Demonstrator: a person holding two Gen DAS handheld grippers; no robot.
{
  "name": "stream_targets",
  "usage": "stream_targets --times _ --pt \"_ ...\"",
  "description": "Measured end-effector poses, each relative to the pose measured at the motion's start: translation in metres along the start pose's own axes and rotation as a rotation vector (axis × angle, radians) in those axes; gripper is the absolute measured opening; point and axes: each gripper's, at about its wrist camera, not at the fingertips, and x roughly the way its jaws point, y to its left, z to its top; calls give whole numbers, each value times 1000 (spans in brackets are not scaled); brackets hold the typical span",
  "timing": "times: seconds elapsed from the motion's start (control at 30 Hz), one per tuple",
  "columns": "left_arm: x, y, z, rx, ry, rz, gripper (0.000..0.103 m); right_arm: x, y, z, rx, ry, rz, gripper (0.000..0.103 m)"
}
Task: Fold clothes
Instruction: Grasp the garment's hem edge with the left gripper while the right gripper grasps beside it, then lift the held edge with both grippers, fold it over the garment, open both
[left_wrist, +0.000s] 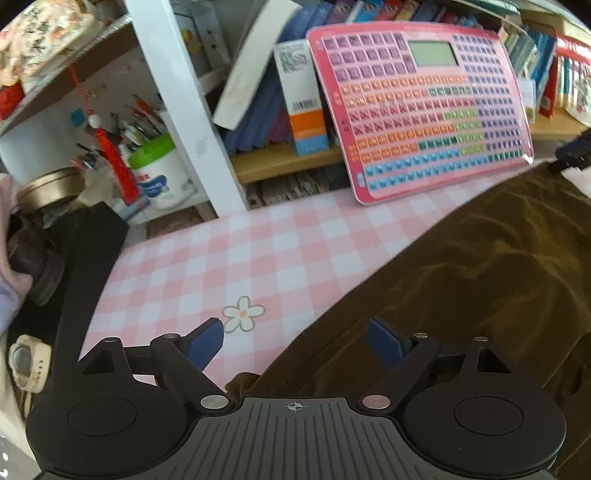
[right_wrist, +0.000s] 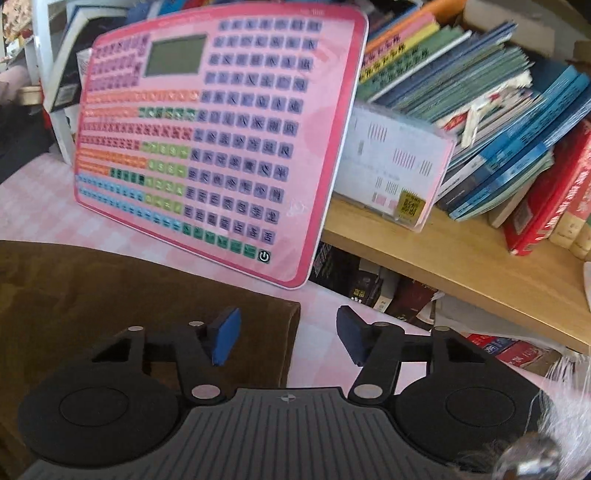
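Observation:
A dark brown garment (left_wrist: 480, 266) lies spread on the pink checked tablecloth (left_wrist: 229, 258), filling the right of the left wrist view. My left gripper (left_wrist: 295, 343) hovers open over its left edge, blue pads apart, nothing between them. In the right wrist view the same brown garment (right_wrist: 110, 295) covers the lower left, its corner ending near the middle. My right gripper (right_wrist: 288, 336) is open astride that right edge, the left pad (right_wrist: 225, 336) over the cloth and the right pad over the tablecloth (right_wrist: 317, 325).
A pink learning tablet (left_wrist: 421, 107) leans on the wooden bookshelf (right_wrist: 461, 266) at the table's far edge. Books (right_wrist: 498, 110) are stacked on the shelf. A green-lidded pen tub (left_wrist: 159, 170), a round tin (left_wrist: 51, 188), a dark pile and a watch (left_wrist: 29, 362) sit at the left.

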Motion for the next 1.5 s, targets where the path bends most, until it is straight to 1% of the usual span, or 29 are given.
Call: stream_targets --times 0.13,0.23,0.27,0.33,0.4,0.43,0.47,0.5,0.53,0.57,0.6,0.63,0.67,0.7,0.73,0.8,0.87,0.97,1.07,1.17,1.23,1.33,1.43,1.5 --pt "13 3 -1 28 45 -15 83 9 -5 1 -2 10 12 54" --pt "21 7 -4 38 79 -25 81 14 -9 1 0 24 20 48" --pt "23 9 -5 37 88 -33 78 15 -10 1 2 27 26 48" --pt "27 13 -7 31 99 -54 76 18 -11 1 -2 33 46 43" --pt "29 17 -8 13 104 -86 69 21 -9 1 -6 41 67 34" --pt "29 19 -9 1 105 -104 67 22 -8 1 -5 40 77 31" --pt "30 21 -9 -11 107 -123 62 22 -7 2 -2 41 80 27" --pt "30 23 -9 -23 108 -142 58 22 -6 2 1 45 81 18" --pt "31 25 -9 -35 110 -160 55 22 -5 3 4 49 82 15" --pt "31 25 -8 -38 113 -183 45 21 -5 3 5 52 76 13" --pt "31 25 -8 -40 115 -205 31 18 -4 4 5 48 63 11" --pt "30 25 -7 -43 117 -228 24 14 -3 5 5 42 47 11" --pt "31 24 -6 -37 116 -235 9 10 -2 5 5 35 32 11" --pt "32 24 -4 -34 115 -222 3 4 -2 8 7 16 15 10" --pt "32 25 -1 -32 111 -196 3 -4 -2 11 12 -10 -2 10" --pt "23 29 8 -43 43 -153 3 -22 -1 18 18 -69 -36 8" --pt "7 31 16 -68 -36 -142 2 -43 2 23 26 -133 -68 7" --pt "-19 28 14 -38 -106 -160 2 -73 5 23 55 -197 -115 7" --pt "-44 25 12 -7 -175 -178 2 -109 7 14 99 -262 -136 7" --pt "-70 24 6 19 -232 -191 2 -153 18 -2 133 -328 -155 7" --pt "-83 20 0 47 -253 -201 3 -180 29 -15 144 -356 -175 7" --pt "-104 16 -13 84 -288 -220 3 -216 50 -38 149 -374 -221 7" --pt "-128 15 -32 99 -321 -244 2 -249 72 -68 185 -387 -251 7" --pt "-141 15 -44 100 -329 -282 2 -268 87 -92 211 -384 -264 7"
